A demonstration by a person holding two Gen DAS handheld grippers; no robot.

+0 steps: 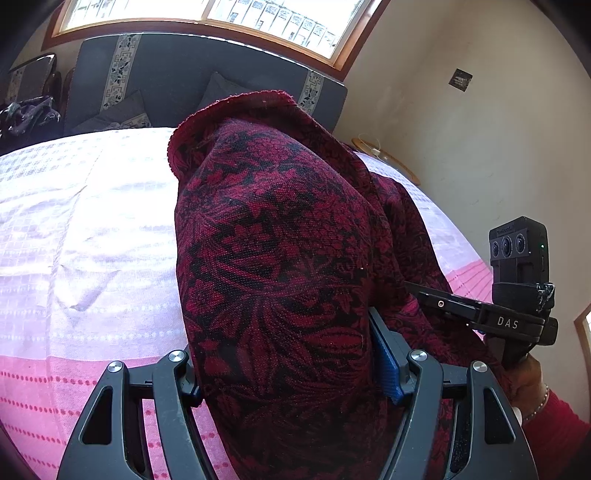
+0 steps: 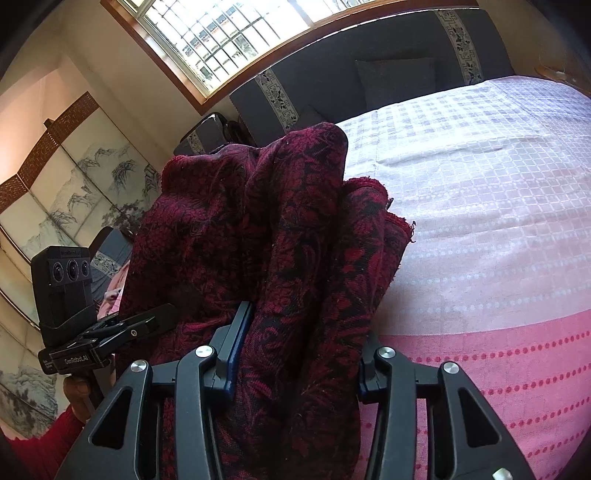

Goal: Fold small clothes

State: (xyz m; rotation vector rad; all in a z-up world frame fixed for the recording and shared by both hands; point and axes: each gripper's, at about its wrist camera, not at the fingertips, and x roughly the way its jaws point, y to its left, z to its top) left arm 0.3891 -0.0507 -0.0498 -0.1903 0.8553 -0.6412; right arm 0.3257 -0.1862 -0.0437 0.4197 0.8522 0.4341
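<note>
So here's where we're at: both of our handheld grippers are tipped down toward the bed, side by side, with the dark red and black floral knit garment (image 1: 280,240) bunched up between them. In the left wrist view our left gripper (image 1: 291,376) is angled down over the pink and white bedspread (image 1: 85,229), and the cloth fills the whole gap between its two fingers, bulging up and over them in a big hump so the fingertips themselves are buried. The blue pad (image 1: 386,363) on the right-hand finger sits flat against the fabric and the other finger is tucked against the far side of the fold, so we read that as the jaws pinching a thick wad of the garment. Over at the edge of that view we can see the other unit with its camera block, and a hand in a red sleeve (image 1: 554,424) wrapped around its handle. From the right wrist view our right gripper (image 2: 295,354) points the same way, jaws set narrower, clamped on a rolled fold of the same cloth that stands up between the fingers and flops toward the left gripper. The garment is lifted at our end, draped off both grippers, hanging above the pink striped edge of the bedspread. A dark blue sofa (image 2: 388,62) and a barred window (image 2: 221,33) sit behind the bed.
</note>
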